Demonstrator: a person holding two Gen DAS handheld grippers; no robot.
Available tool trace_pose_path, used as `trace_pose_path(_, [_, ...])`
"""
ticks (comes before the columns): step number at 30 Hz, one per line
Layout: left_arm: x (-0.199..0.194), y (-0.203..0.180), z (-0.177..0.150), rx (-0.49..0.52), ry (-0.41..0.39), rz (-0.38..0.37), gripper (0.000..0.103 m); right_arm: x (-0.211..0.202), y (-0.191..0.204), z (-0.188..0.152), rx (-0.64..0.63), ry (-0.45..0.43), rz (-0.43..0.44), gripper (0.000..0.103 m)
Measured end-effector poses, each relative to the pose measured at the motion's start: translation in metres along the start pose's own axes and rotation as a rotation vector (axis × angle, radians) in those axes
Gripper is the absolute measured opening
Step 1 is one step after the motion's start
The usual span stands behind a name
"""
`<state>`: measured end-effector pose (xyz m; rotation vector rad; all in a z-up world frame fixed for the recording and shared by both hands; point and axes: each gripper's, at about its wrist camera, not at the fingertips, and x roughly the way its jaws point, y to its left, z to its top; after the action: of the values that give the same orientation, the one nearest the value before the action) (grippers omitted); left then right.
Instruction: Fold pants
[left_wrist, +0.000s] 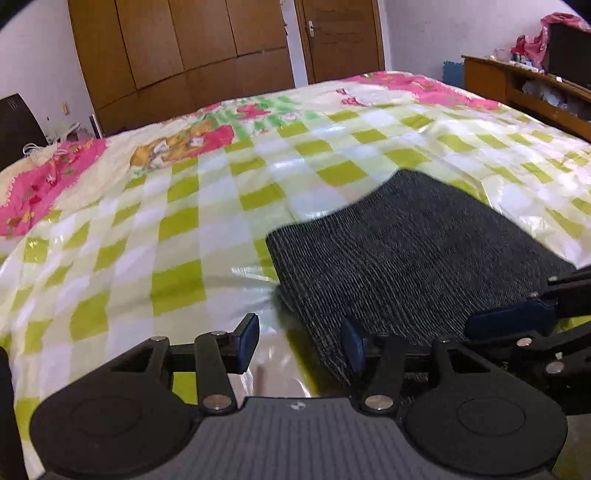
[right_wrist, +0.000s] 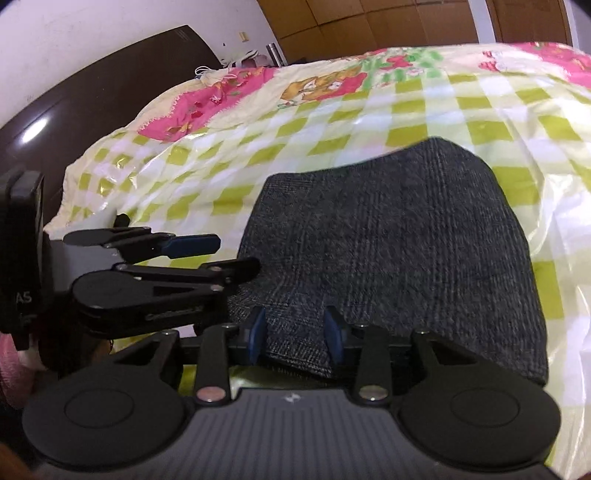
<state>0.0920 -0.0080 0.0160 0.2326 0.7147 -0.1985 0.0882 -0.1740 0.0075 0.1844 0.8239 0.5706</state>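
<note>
Fingers first: the right gripper (right_wrist: 295, 338) has its fingers spread, a raised ridge of the pants' (right_wrist: 391, 236) near hem sitting between the pads, not yet pinched as far as I can judge. The left gripper (left_wrist: 300, 341) is spread wide too, and holds nothing; its right finger (left_wrist: 352, 343) sits right at the cloth's near-left edge, its left finger over bare bed (left_wrist: 122, 229).

The risk here: the right fingers may close on only the top layer, and the folded stack would peel apart on the lift. The glossy cover looks slippery, so a one-sided pull could drag the whole bundle askew. The left side could also nip the cover along with the cloth.

The pants lie folded and dark grey, running forward from the right fingers, and forward-right of the left ones.
</note>
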Motion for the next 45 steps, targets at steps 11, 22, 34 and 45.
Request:
trace_pose_path(11, [-0.025,0.023,-0.005,-0.105,-0.015,-0.047,0.062,-0.027,0.022,-0.021,-0.018,-0.027,0.000,0.037])
trace_pose_path(22, [0.013,0.014,0.018,-0.062,0.037,-0.111,0.064,-0.011,0.078,-0.032,-0.341,-0.053,-0.119,0.045])
trace_pose_path(34, [0.011,0.035,0.046,-0.092,-0.079,-0.123,0.028,-0.019,0.091,-0.016,-0.387,-0.121,-0.202,0.007])
trace_pose_path(45, [0.006,0.036,0.018,-0.123,-0.026,-0.110,0.030,0.017,0.092,-0.030,-0.405,-0.074,-0.181,0.015])
